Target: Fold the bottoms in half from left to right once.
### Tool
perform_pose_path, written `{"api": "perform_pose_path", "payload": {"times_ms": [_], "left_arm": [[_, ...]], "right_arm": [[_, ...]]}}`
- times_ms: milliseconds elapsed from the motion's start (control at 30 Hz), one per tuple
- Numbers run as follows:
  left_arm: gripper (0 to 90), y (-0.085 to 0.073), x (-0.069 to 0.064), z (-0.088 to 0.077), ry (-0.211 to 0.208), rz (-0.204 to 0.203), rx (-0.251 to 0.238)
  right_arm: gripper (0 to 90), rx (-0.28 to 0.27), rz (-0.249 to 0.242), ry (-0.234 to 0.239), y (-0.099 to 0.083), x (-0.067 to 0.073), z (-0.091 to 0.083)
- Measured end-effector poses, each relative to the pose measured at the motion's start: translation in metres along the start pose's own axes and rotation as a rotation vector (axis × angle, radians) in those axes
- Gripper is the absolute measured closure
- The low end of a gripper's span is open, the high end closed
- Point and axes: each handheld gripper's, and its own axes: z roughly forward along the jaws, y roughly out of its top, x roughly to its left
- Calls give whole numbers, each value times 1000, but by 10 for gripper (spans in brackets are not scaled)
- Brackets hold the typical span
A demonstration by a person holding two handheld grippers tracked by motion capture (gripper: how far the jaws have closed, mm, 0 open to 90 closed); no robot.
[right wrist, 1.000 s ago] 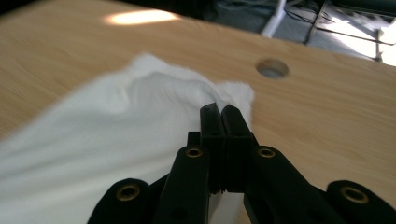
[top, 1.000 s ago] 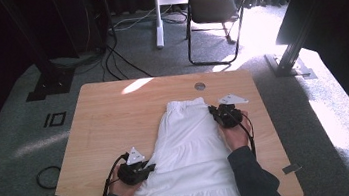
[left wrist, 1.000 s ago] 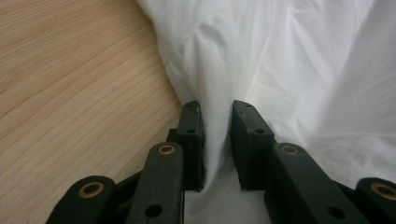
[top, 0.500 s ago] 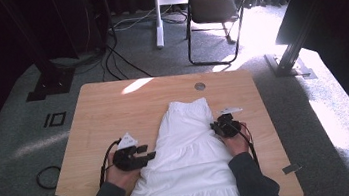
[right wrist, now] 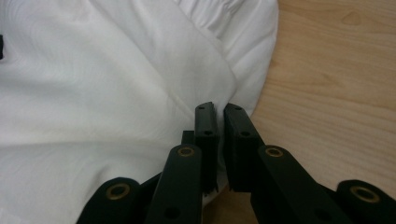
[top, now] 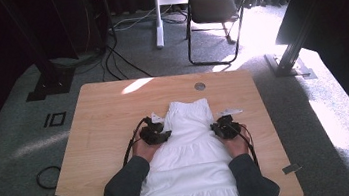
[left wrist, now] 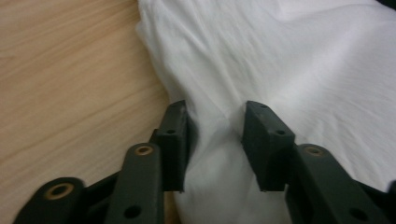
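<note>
A person worked both edges of a white garment [top: 190,156] spread down the middle of the wooden surface [top: 99,117], apparently to fold or smooth it. The left tongs [left wrist: 217,135], which had just been closing, stood apart astride a raised fold at the cloth's left edge. The right tongs [right wrist: 219,140] were clamped on the right hem. The cotton looked soft, creased and gathered near its far end.

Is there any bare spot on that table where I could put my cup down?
Yes. The wooden table is bare left of the white garment, along the far edge near the round metal disc, and in a narrower strip right of the right gripper. The middle is crowded by the garment and left gripper.
</note>
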Motion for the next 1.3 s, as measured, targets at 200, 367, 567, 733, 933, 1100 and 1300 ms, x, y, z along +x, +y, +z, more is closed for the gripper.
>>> {"api": "perform_pose_path", "payload": {"times_ms": [200, 367, 567, 733, 933, 1100, 1300], "left_arm": [[753, -21, -19, -18, -63, 38, 3], [756, -36, -34, -29, -80, 77, -1], [757, -37, -34, -30, -85, 78, -5], [756, -37, -33, -30, -88, 77, -8], [752, -36, -33, -29, -91, 84, -2], [740, -35, -32, -28, -87, 91, -1], [736, -34, -33, -28, -85, 91, 6]], "right_arm": [[844, 35, -33, 24, -13, 13, -15], [716, 30, -107, 29, -15, 20, -33], [677, -77, -21, 26, 15, 9, -40], [667, -70, 27, 63, 25, 9, -25], [590, -64, 85, 141, 28, 13, -3], [551, 19, 104, 189, 33, 19, 18], [812, -16, 16, 92, 36, 27, 11]]}}
